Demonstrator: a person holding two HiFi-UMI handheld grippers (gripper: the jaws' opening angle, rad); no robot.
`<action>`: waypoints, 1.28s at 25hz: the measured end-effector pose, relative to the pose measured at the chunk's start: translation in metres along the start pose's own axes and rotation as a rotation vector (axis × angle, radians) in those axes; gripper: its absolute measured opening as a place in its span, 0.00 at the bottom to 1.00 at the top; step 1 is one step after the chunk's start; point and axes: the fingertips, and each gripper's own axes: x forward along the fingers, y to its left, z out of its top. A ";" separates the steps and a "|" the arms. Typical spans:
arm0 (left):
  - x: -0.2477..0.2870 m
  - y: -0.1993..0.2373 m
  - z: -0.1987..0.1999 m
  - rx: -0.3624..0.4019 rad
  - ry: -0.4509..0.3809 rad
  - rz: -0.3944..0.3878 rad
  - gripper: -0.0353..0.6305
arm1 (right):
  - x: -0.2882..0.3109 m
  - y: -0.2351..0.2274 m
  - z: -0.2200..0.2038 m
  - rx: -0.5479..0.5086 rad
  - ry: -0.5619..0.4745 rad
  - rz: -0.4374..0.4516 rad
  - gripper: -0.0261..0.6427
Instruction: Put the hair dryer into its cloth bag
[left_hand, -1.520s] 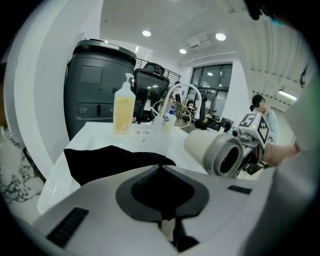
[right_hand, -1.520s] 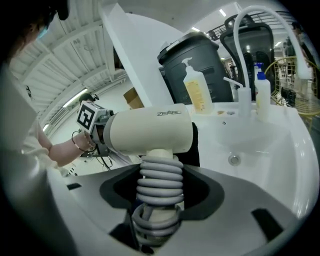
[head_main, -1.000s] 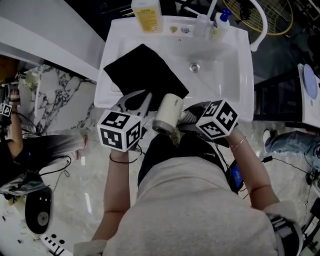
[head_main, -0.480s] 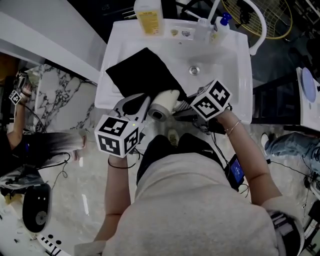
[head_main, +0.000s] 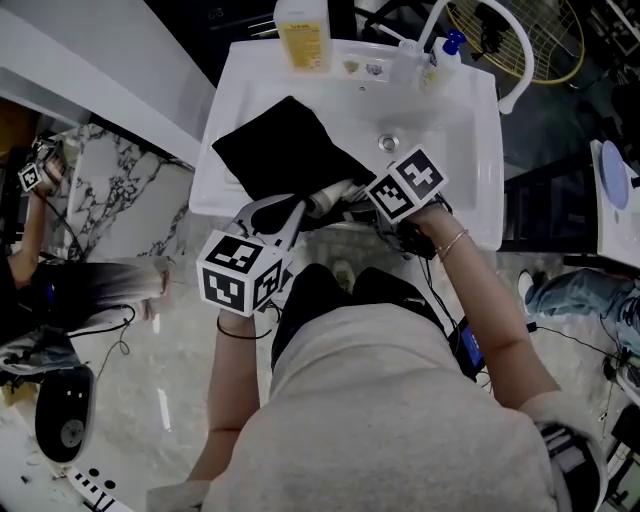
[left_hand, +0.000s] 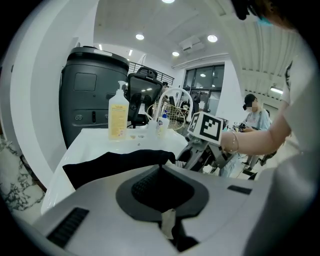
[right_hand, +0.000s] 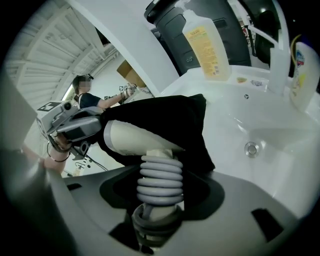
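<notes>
The black cloth bag (head_main: 290, 150) lies on the left of the white sink (head_main: 478, 190). My left gripper (head_main: 291, 206) is shut on the bag's near edge and holds it up; in the left gripper view the black cloth (left_hand: 115, 164) runs into the closed jaws of that gripper (left_hand: 161, 167). My right gripper (head_main: 362, 200) is shut on the handle of the cream hair dryer (head_main: 332, 193), round which the grey cord (right_hand: 160, 181) is wound. The dryer's barrel (right_hand: 132, 140) points into the bag's mouth, and the bag (right_hand: 170, 117) drapes over its far end.
A yellow bottle (head_main: 303, 32) and small bottles (head_main: 436, 55) stand at the sink's back rim, by the tap. The drain (head_main: 388, 143) lies right of the bag. Another person (head_main: 30, 260) is at the far left. Marble floor lies below the sink.
My right gripper has carried the hair dryer forward and to the left, from in front of the sink up to the bag's mouth. The left gripper has kept its hold and place.
</notes>
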 end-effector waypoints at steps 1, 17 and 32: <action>0.002 -0.001 -0.002 -0.002 0.004 -0.003 0.08 | 0.003 -0.002 0.002 0.002 -0.001 -0.022 0.38; 0.016 -0.011 -0.044 0.001 0.136 -0.014 0.08 | 0.034 0.000 -0.016 -0.061 0.153 -0.126 0.43; 0.015 -0.016 -0.043 -0.004 0.119 -0.022 0.08 | -0.005 0.006 -0.031 -0.067 -0.044 -0.144 0.49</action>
